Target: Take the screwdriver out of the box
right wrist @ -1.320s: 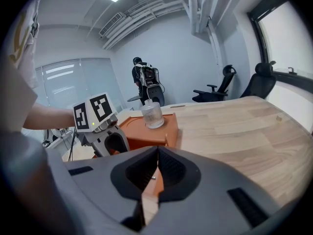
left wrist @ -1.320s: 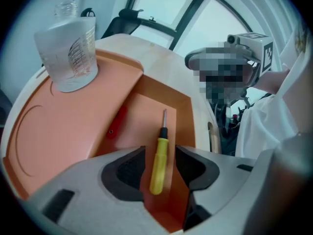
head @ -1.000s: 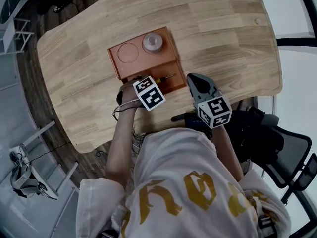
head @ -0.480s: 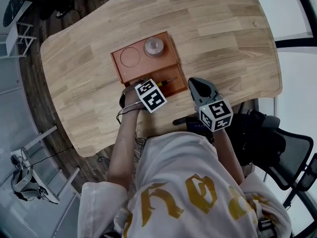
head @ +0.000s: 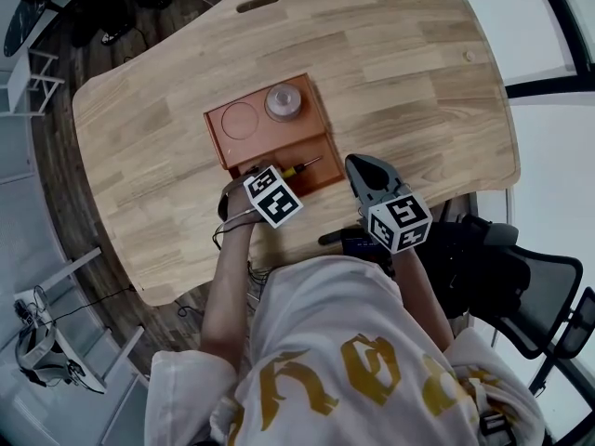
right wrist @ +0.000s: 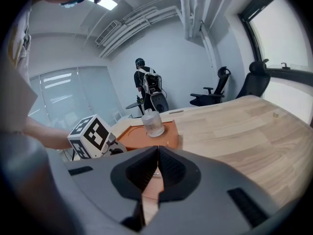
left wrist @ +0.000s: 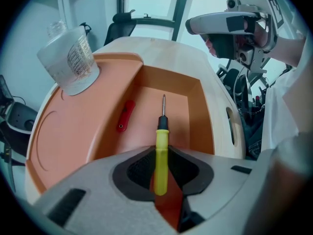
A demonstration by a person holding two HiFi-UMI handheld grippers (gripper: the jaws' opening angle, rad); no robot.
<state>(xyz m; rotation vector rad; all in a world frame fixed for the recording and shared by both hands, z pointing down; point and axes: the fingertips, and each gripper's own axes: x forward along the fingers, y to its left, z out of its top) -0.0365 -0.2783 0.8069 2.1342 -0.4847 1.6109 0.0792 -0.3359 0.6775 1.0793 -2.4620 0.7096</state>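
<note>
An orange box [head: 223,137] lies on the wooden table [head: 418,82]. In its near compartment is a screwdriver [head: 299,167] with a yellow handle and a thin metal shaft. In the left gripper view the screwdriver [left wrist: 161,146] points away from me, and my left gripper [left wrist: 161,177] is shut on its handle, both pads against it, over the orange box [left wrist: 73,131]. In the head view my left gripper [head: 267,177] sits at the box's near edge, its jaws hidden under the marker cube. My right gripper [head: 359,167] rests to the right of the box, jaws shut and empty, as in its own view [right wrist: 157,163].
A clear jar [head: 284,102] stands in the box's far right recess, also seen as the jar [left wrist: 68,58] in the left gripper view. A small red piece [left wrist: 125,115] lies in the near compartment. Behind the table stand office chairs [right wrist: 257,82] and a person [right wrist: 146,87].
The head view has shifted slightly. Both grippers keep their places by the box, and the screwdriver lies in the same spot in the near compartment.
</note>
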